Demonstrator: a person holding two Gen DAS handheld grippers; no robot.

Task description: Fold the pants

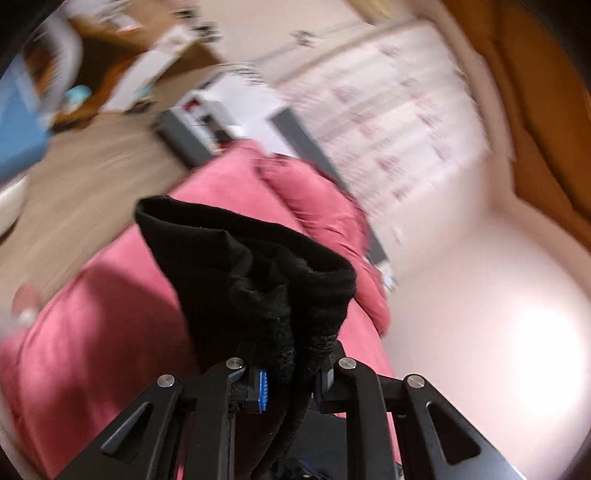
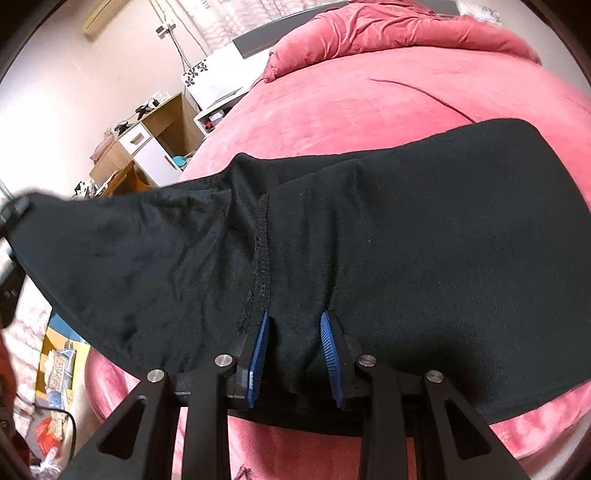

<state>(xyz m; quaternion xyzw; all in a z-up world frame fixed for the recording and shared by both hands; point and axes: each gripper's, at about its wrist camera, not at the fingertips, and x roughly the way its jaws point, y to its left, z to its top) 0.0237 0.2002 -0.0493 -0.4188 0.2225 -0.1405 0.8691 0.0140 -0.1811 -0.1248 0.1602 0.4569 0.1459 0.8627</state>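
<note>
Black pants (image 2: 406, 236) are held up over a pink bed (image 2: 351, 96). My right gripper (image 2: 294, 325) is shut on the pants' edge, with cloth bunched between its blue pads (image 2: 258, 347); the fabric spreads wide to the left and right. My left gripper (image 1: 291, 354) is shut on a bunched end of the pants (image 1: 258, 273), which stands up above the fingers. The left gripper's body shows at the far left edge of the right wrist view (image 2: 14, 214), at the stretched end of the cloth. The left wrist view is motion-blurred.
A crumpled pink duvet (image 2: 399, 29) lies at the bed's far end. A wooden desk with white drawers (image 2: 147, 147) and a white nightstand (image 2: 218, 81) stand left of the bed. Clutter lies on the floor (image 2: 55, 369) at the lower left.
</note>
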